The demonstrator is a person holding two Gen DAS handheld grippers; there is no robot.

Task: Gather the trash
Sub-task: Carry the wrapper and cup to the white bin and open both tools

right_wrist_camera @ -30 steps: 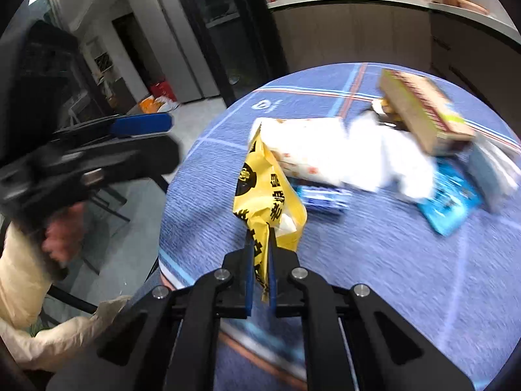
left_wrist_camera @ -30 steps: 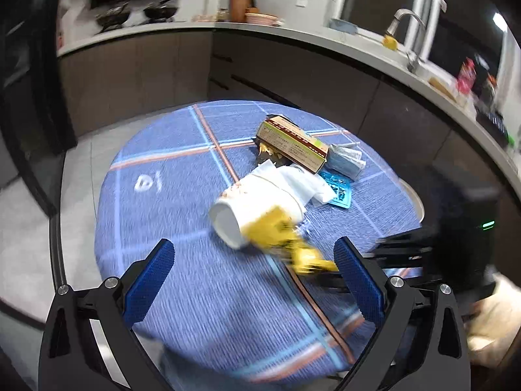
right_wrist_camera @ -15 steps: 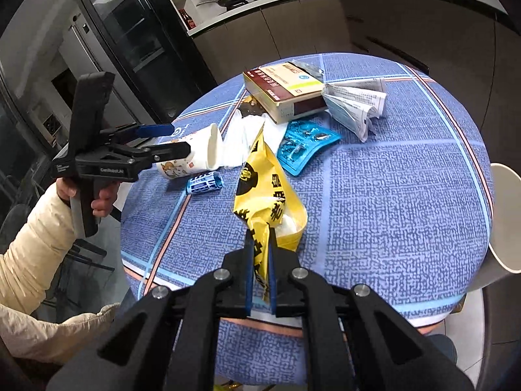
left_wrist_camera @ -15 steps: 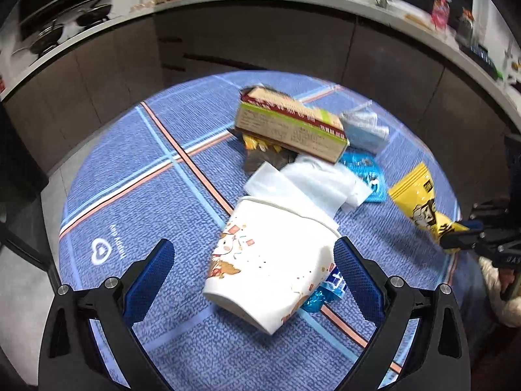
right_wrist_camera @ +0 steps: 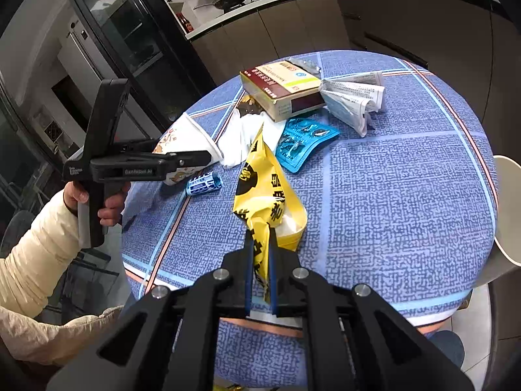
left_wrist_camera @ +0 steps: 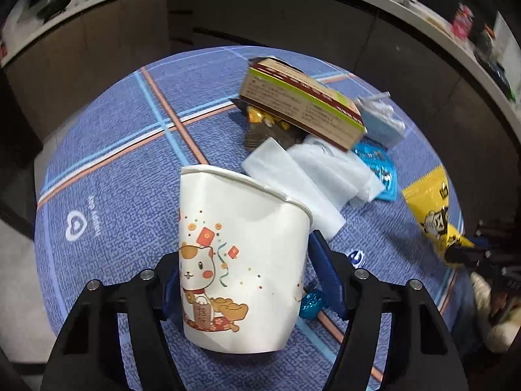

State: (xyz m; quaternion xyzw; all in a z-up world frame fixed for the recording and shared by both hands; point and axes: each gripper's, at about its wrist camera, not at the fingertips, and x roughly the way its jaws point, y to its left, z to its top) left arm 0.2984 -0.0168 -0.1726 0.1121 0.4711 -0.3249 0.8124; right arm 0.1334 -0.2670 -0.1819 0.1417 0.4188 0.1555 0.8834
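My left gripper (left_wrist_camera: pixel 247 277) is shut on a white paper cup (left_wrist_camera: pixel 241 260) with a cat print, its open mouth pointing away. The cup also shows in the right wrist view (right_wrist_camera: pixel 187 145), held at the table's left edge. My right gripper (right_wrist_camera: pixel 260 270) is shut on a yellow snack wrapper (right_wrist_camera: pixel 263 185) and holds it above the blue round table (right_wrist_camera: pixel 390 202). The wrapper shows at the right in the left wrist view (left_wrist_camera: pixel 433 211). On the table lie a white tissue (left_wrist_camera: pixel 309 176), a brown medicine box (left_wrist_camera: pixel 302 107), a blue blister pack (right_wrist_camera: pixel 302 140), a folded leaflet (right_wrist_camera: pixel 355 97) and a small blue wrapper (right_wrist_camera: pixel 203 184).
A dark candy wrapper (left_wrist_camera: pixel 263 127) lies under the box. A white chair (right_wrist_camera: pixel 508 208) stands at the table's right edge. Kitchen counters (left_wrist_camera: pixel 293 6) curve behind the table. A dark glass door (right_wrist_camera: pixel 130 32) stands to the left.
My left gripper has closed on the paper cup, which now stands more upright between its fingers. My right gripper still holds the yellow wrapper, hardly moved.
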